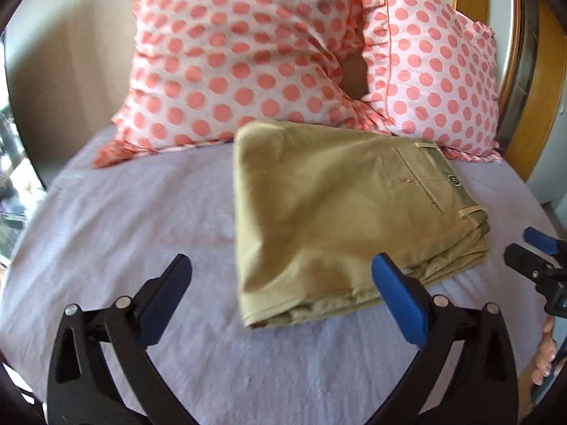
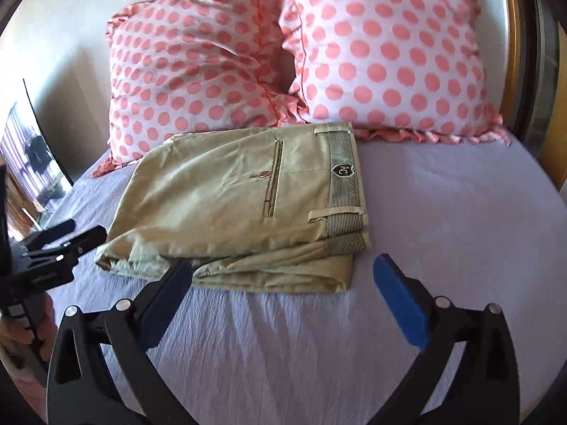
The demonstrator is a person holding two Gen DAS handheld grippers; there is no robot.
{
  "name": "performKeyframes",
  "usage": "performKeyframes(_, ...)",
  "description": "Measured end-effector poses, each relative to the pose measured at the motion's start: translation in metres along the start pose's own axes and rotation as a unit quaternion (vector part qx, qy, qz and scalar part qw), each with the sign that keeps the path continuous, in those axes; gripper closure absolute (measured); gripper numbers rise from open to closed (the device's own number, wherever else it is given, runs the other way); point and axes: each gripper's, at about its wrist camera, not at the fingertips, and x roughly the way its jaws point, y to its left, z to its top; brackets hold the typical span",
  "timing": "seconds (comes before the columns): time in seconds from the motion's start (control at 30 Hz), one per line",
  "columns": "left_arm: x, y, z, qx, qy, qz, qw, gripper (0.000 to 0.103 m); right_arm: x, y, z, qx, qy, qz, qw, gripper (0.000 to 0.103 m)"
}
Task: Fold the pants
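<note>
We found khaki pants [image 2: 234, 205] already folded into compact stack on lavender bedsheet [image 2: 443, 212] — left gripper [image 1: 281, 283] and right gripper [image 2: 283, 276] both gaped wide, holding nothing; little seemed left

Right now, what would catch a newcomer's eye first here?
The two polka-dot pillows propped at the head of the bed stand out first. Just in front of them, khaki pants lie folded into a compact stack on the lavender sheet. Both the left gripper and the right gripper hang open, holding nothing.

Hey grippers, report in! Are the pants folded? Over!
Left gripper open, empty. Right gripper open, empty. Khaki pants folded on bed, touching pillows. Nothing blocking.
</note>
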Motion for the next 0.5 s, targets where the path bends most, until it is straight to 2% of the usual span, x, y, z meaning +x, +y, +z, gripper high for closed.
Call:
performKeyframes(0.07,-0.012,0.007,-0.019,-0.009,0.002,0.031,0.9995,0.002,-0.006,0.015,-0.019,-0.014,-0.010,-0.028,0.999,0.001)
performKeyframes(0.17,-0.017,0.025,-0.047,-0.044,0.035,0.015,0.9983,0.002,-0.001,0.026,-0.041,-0.012,0.004,-0.039,0.999,0.001)
performKeyframes(0.3,-0.013,0.028,-0.074,-0.063,0.058,0.009,0.9963,0.002,0.006,0.032,-0.059,0.014,0.021,-0.036,0.999,0.001)
performKeyframes(0.5,-0.010,0.015,-0.087,-0.042,0.065,0.012,0.9969,0.002,0.008,0.043,-0.072,0.012,0.026,-0.045,0.999,0.001)
